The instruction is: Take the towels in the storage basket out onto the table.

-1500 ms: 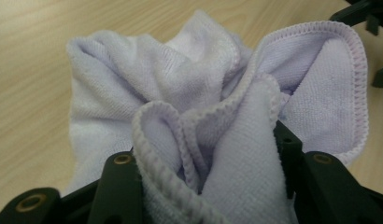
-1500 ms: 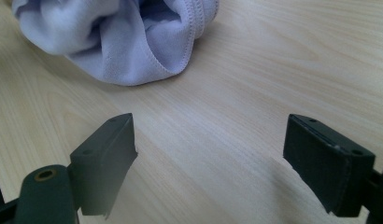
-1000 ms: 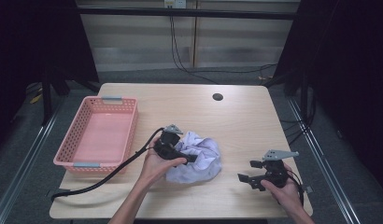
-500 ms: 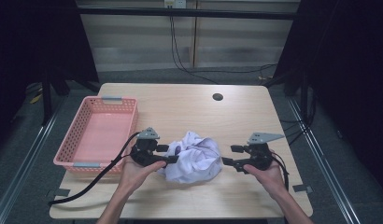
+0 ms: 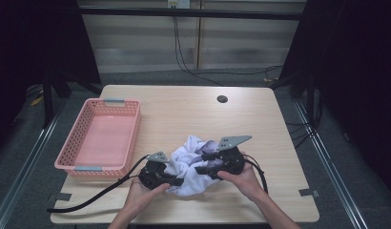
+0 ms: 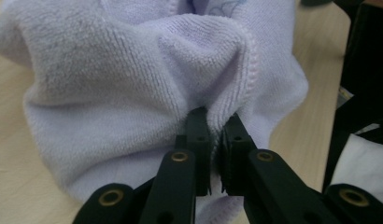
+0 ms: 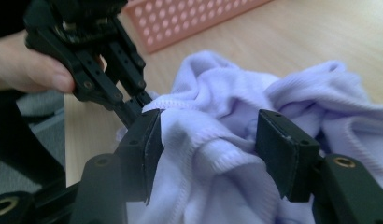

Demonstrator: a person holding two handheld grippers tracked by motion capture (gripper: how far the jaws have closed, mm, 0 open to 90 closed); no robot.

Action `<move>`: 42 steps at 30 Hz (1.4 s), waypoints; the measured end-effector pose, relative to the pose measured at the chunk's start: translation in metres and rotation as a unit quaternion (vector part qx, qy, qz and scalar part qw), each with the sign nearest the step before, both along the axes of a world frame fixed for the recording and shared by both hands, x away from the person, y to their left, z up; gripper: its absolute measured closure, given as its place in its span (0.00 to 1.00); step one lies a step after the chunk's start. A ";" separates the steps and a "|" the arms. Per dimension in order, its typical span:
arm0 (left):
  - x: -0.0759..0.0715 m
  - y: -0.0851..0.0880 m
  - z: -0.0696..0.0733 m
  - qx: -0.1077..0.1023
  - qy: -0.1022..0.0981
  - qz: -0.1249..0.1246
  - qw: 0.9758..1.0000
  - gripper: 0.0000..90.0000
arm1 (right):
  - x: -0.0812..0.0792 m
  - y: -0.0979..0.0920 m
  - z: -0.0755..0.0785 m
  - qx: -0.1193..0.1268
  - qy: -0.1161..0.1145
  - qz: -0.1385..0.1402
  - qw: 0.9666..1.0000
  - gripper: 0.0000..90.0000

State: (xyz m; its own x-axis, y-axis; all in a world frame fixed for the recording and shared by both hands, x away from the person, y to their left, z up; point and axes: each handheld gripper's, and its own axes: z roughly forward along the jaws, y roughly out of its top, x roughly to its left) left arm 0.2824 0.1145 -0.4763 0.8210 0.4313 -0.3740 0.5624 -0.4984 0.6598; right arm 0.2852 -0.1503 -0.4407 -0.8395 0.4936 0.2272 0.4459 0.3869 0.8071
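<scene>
The crumpled lilac terry-cloth towel (image 5: 191, 164) lies at the table's six o'clock edge, with the pink plastic basket (image 5: 100, 138) at its nine o'clock. The left gripper (image 6: 215, 126) has just been closing and now pinches a fold of cloth, while the right gripper (image 7: 206, 149), also just closing, straddles a hem half-open without pressing it. The grasping step looks underway; next the right jaws need to close on that hem.
</scene>
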 end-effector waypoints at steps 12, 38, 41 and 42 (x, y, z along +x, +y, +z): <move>0.020 0.024 0.037 -0.065 -0.073 0.087 0.991 0.97 | -0.004 -0.023 -0.001 -0.039 -0.018 -0.053 0.998 0.85; 0.028 0.062 0.032 -0.069 -0.057 0.177 0.980 0.72 | 0.029 -0.129 0.008 -0.050 -0.034 -0.209 0.976 0.63; 0.032 0.063 0.045 -0.078 -0.071 0.184 0.977 0.57 | 0.026 -0.137 0.009 -0.039 -0.041 -0.231 0.971 0.46; 0.031 0.063 0.050 -0.087 -0.079 0.185 0.976 0.57 | 0.024 -0.140 0.014 -0.033 -0.045 -0.236 0.970 0.45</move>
State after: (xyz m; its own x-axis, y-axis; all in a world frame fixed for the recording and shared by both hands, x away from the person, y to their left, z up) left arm 0.3137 0.1780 -0.4264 0.6749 0.6499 -0.3496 0.5674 -0.1540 0.8089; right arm 0.3087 -0.2903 -0.4268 -0.5315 0.8387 0.1185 0.5157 0.2094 0.8308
